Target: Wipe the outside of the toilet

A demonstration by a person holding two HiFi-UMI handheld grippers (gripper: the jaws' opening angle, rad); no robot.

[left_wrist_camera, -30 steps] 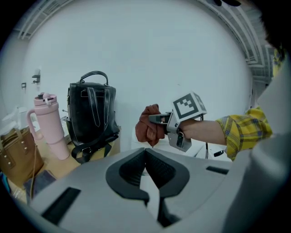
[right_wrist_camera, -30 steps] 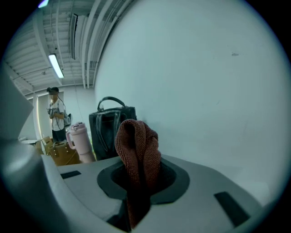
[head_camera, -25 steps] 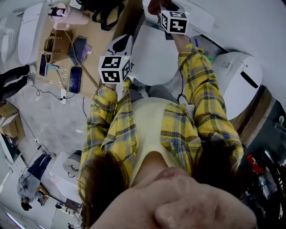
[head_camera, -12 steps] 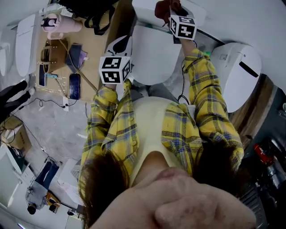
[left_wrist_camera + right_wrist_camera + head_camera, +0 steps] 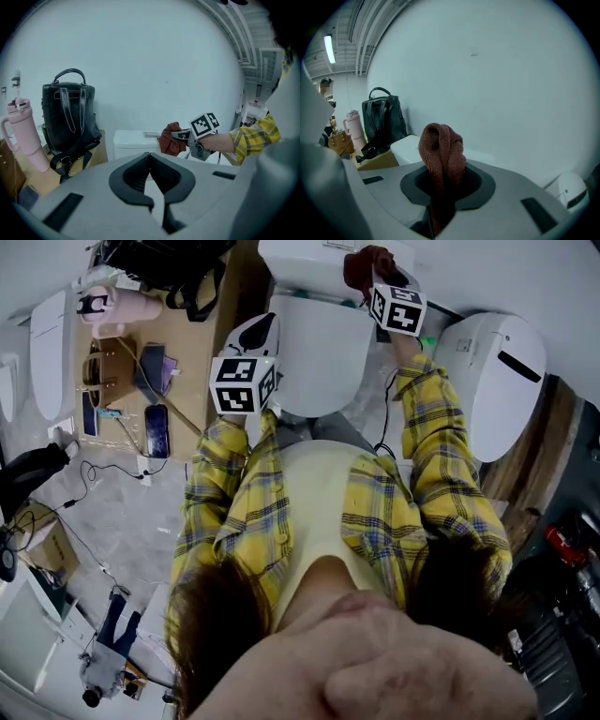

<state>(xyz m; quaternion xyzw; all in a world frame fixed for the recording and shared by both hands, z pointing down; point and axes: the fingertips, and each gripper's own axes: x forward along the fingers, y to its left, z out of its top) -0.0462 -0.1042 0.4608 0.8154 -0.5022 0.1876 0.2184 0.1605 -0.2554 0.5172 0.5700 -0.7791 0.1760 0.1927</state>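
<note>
The white toilet (image 5: 319,357) stands in front of me with its lid down and its tank (image 5: 305,259) against the wall. My right gripper (image 5: 373,277) is shut on a brown knitted cloth (image 5: 361,263), which is at the right end of the tank top. In the right gripper view the cloth (image 5: 442,152) sticks up from between the jaws, with the tank (image 5: 408,147) beyond it. My left gripper (image 5: 255,332) hovers by the toilet's left side, shut with nothing in it. The left gripper view shows the tank (image 5: 133,139) and the cloth (image 5: 169,139) beyond the left gripper (image 5: 150,158).
A black backpack (image 5: 69,117) and a pink tumbler (image 5: 22,136) stand on a wooden bench (image 5: 183,362) left of the toilet, along with phones and cables. A second white toilet (image 5: 497,381) stands to the right. A cable hangs by my right sleeve (image 5: 431,446).
My right gripper has carried the cloth farther away and to the right, up to the tank's right end. The left gripper has stayed where it was.
</note>
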